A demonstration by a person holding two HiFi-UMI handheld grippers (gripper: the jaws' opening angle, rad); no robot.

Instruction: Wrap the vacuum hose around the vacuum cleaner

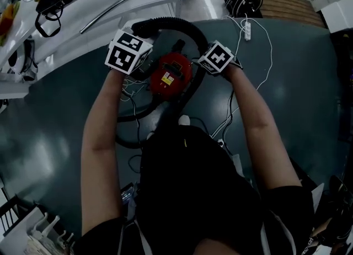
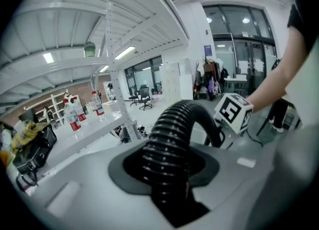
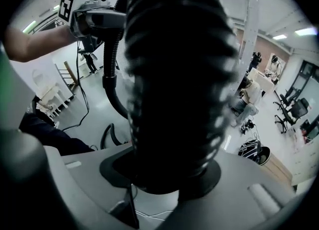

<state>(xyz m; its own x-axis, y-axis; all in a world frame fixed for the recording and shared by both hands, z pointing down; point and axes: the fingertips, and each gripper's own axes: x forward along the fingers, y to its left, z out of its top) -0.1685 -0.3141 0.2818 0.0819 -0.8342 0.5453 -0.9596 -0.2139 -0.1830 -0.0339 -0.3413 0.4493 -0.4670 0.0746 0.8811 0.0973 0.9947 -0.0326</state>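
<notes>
The red vacuum cleaner [image 1: 171, 76] stands on the dark floor between my two hands. Its black ribbed hose [image 1: 176, 25] arches over it from my left gripper to my right gripper, and more hose [image 1: 131, 119] loops on the floor at the lower left. In the head view only the marker cubes show, left [image 1: 128, 51] and right [image 1: 220, 56]. My left gripper [image 2: 169, 174] is shut on the hose [image 2: 172, 139], which curves across to the right cube [image 2: 233, 112]. My right gripper [image 3: 164, 184] is shut on the hose [image 3: 174, 84], which fills the gap between its jaws.
A white shelf rack [image 1: 110, 0] stands at the upper left, with bottles [image 2: 72, 117] on it. A power strip [image 1: 247, 30] and white cables [image 1: 223, 129] lie on the floor to the right. A black bag [image 1: 245, 0] sits at the top. Other people [image 3: 249, 94] sit in the background.
</notes>
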